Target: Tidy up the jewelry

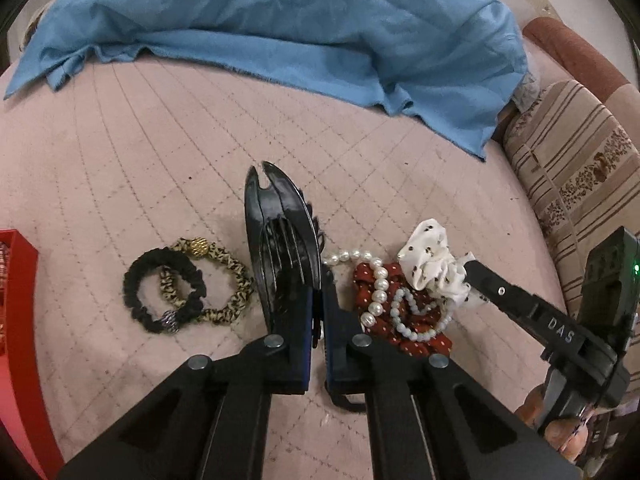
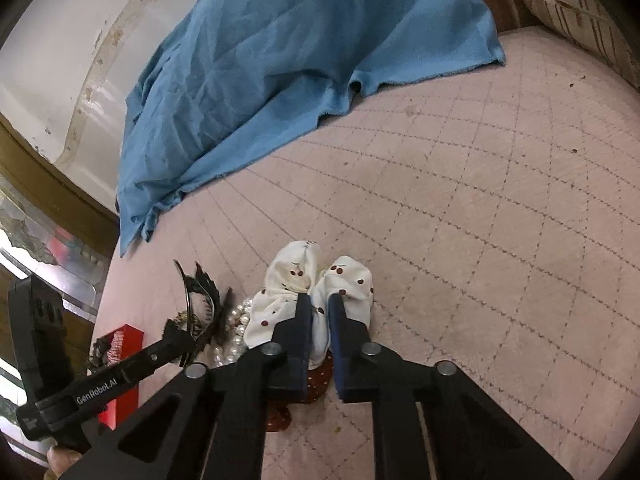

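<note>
- Left tool (image 1: 316, 280) is clamped on the black clip (image 1: 280, 248); right tool (image 2: 320, 308) pinches the white scrunchie (image 2: 316, 280), both on the bed (image 2: 480, 240).
- Lift straight and slowly (pearls (image 1: 376, 292) may snag), then carry to the red box (image 1: 20, 320).

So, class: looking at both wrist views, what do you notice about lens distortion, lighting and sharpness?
Left wrist view: strong fisheye bending, the quilted cover's stitch lines curve and the corners go black; soft, even light; glossy highlights on the black hair claw. Right wrist view: same curving and dark corners; the white cherry-print scrunchie is sharp, the wall at the left edge looks softer.
</note>
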A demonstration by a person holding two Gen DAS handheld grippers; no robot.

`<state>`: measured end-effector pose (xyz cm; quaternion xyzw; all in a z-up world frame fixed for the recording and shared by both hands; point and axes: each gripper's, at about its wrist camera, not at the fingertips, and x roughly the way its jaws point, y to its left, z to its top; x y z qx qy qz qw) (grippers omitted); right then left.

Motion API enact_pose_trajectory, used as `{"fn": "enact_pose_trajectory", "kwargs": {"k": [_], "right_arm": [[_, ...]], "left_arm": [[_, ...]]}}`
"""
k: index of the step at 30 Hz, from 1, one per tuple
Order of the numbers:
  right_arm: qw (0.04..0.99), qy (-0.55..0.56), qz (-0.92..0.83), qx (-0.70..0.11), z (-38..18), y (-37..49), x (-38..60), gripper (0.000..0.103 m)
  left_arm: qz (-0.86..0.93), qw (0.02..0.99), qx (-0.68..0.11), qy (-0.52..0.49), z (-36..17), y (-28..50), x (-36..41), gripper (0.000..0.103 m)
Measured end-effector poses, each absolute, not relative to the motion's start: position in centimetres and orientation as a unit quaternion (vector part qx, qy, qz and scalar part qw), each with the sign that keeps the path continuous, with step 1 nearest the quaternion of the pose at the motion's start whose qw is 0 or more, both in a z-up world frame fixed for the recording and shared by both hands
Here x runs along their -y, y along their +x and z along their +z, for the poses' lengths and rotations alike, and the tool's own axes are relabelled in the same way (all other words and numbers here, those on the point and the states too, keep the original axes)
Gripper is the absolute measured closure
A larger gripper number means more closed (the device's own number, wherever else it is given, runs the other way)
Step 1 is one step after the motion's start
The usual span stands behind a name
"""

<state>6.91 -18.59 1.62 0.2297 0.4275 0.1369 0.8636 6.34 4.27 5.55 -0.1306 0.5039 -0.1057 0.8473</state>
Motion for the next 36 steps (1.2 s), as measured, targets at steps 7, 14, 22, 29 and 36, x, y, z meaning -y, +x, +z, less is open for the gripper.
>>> {"fn": "enact_pose_trajectory", "kwargs": {"k": [7,14,22,29,36], "right_arm": [[0.869,0.249,0.155,-0.399,3.8,5.1,18.2,0.096],[0.876,0.257,0.184,-0.364,6.8,2.3,17.9,0.096],[0.871,0.215,0.24,-0.37,8.4,-1.8,15.4,0.096],[0.874,0.132,0.178,-0.434,4.9,-2.1,14.9,0.051],[0.864,0.144,0.151,-0.459,3.1,-1.0,15.6,0.04]], "left_arm": [[-0.125,0.856,-0.482,-0.138,8.1,3.4,-5.5,0.099],[-0.151,0.871,-0.447,-0.138,11.1,-1.1,-6.4,0.101],[-0.159,0.867,-0.452,-0.136,10.5,-5.1,-8.5,0.102],[-0.146,0.862,-0.462,-0.147,8.4,-7.1,-10.4,0.037],[-0.164,0.862,-0.47,-0.095,7.2,-7.1,-7.2,0.033]]}}
